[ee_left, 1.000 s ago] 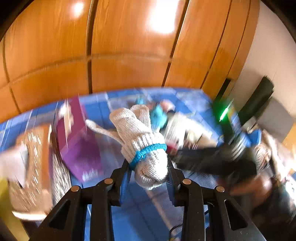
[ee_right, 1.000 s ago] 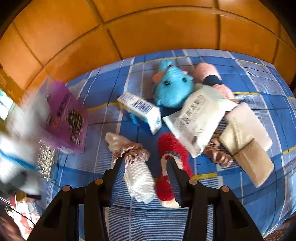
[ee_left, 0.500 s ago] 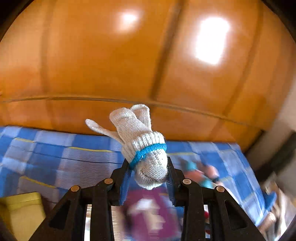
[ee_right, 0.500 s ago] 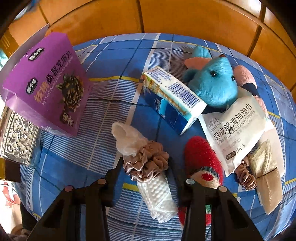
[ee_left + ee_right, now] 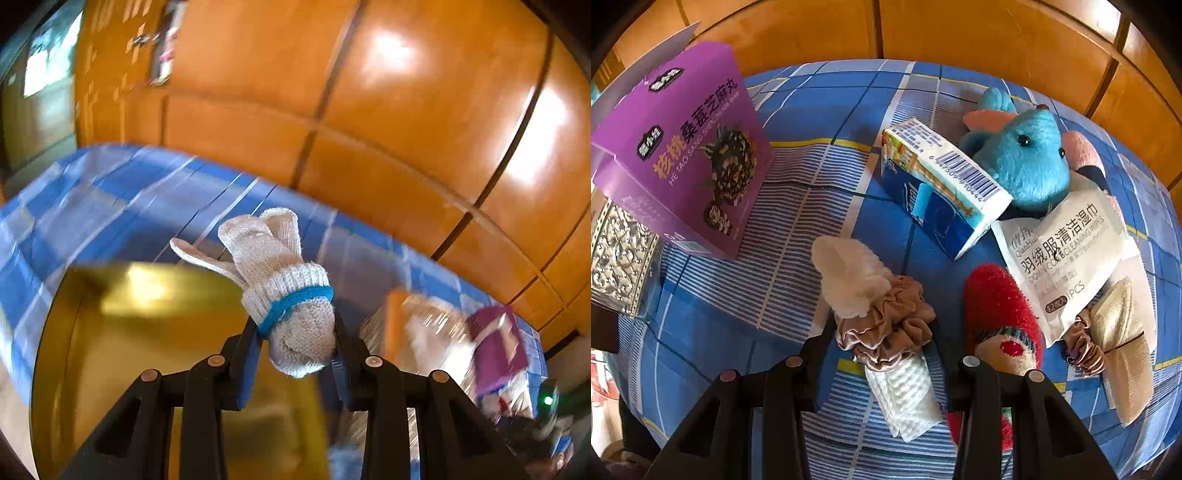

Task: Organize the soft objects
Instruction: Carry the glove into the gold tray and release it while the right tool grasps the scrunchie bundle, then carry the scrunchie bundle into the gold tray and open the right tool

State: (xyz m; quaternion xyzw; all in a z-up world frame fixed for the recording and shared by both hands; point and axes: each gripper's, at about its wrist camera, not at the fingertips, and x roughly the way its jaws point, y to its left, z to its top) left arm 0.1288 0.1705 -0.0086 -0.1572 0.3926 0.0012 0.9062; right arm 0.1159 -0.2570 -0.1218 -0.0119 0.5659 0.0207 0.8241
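Observation:
My left gripper (image 5: 295, 325) is shut on a rolled white knit glove (image 5: 273, 258) with a blue band. It holds the glove in the air above a yellow container (image 5: 110, 350), which is blurred. In the right wrist view, my right gripper (image 5: 882, 325) points down at the blue plaid cloth (image 5: 820, 96). Its pads press both sides of a brown scrunchie wrapped round a white cloth roll (image 5: 886, 321) lying there. Just right of that roll lies a red fuzzy sock (image 5: 997, 314).
A purple box (image 5: 687, 147) and a silver patterned box (image 5: 620, 258) stand at the left. A tissue pack (image 5: 942, 184), a blue plush mouse (image 5: 1027, 158), a wipes packet (image 5: 1067, 258), a beige pouch (image 5: 1123, 339) and a second scrunchie (image 5: 1082, 347) crowd the right. Orange wood panels (image 5: 960, 33) rise behind.
My left gripper swung away from the pile with the glove and now hangs over the yellow container. My right gripper came down over the scrunchie-wrapped roll and its jaws narrowed onto it.

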